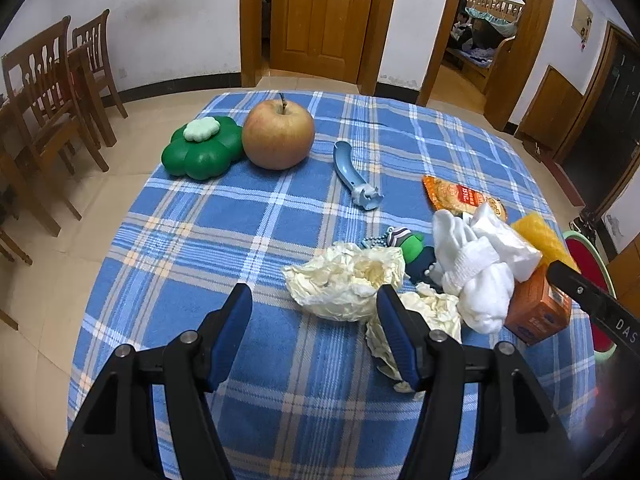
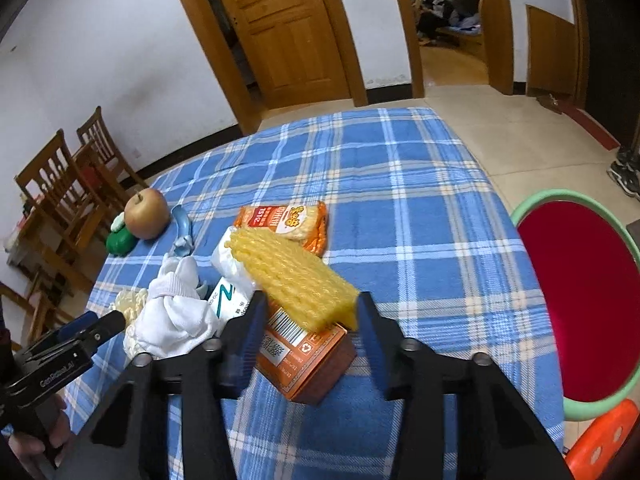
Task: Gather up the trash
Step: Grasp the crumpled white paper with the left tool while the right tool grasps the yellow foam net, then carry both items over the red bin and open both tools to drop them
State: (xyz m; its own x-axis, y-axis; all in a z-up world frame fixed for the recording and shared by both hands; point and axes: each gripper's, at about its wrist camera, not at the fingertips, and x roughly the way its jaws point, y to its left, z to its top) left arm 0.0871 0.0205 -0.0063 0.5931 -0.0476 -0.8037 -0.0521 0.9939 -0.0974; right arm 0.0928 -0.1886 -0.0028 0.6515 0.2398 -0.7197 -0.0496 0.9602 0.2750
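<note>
Trash is piled on the right side of the blue checked tablecloth (image 1: 248,216): two crumpled cream tissues (image 1: 348,280), one yellow foam net (image 2: 292,276) lying on one orange box (image 2: 308,364), and one orange snack wrapper (image 2: 288,220). The right gripper (image 2: 310,316) has its jaws partly closed around the net's near end, right finger looks to touch it. The left gripper (image 1: 314,308) is half open and empty, one finger over a tissue. One apple (image 1: 278,134) further back.
</note>
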